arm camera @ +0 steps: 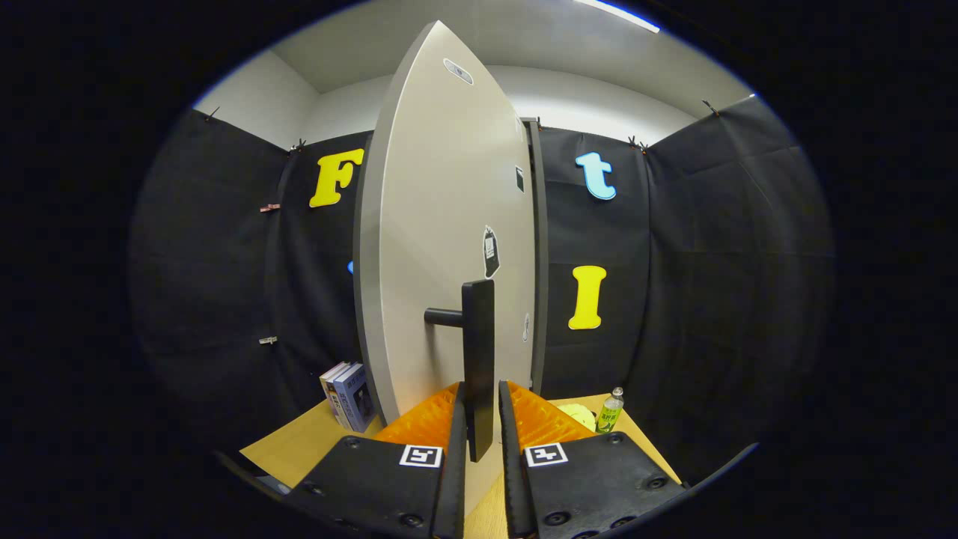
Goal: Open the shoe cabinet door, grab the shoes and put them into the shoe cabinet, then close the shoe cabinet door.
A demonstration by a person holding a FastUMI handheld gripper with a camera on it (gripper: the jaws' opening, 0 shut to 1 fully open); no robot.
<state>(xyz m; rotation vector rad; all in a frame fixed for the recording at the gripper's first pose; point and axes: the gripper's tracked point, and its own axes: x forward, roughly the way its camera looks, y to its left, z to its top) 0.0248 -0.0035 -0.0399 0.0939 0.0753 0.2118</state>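
A: Gripper (479, 419) is straddling the handle (479, 359), one finger on either side of the bar and close against it. Whether both are pressing on it, I cannot tell.

B: Door (449, 247) is standing ajar just beyond the fingers, its free edge toward their left and the cabinet (538, 254) frame edge-on at their right. So this is looking like the opening step, or the closing one; no shoes are showing to settle it.

A: I'm judging it as opening. The next move is calling for a firm hold and a pull along the door's arc, not straight back.

B: Room is lying left of the fingers, though books (349, 395) are standing on the table (299, 442) near the door's lower edge. A bottle (610, 410) and a yellow thing (578, 414) are sitting right, beyond the fingers.
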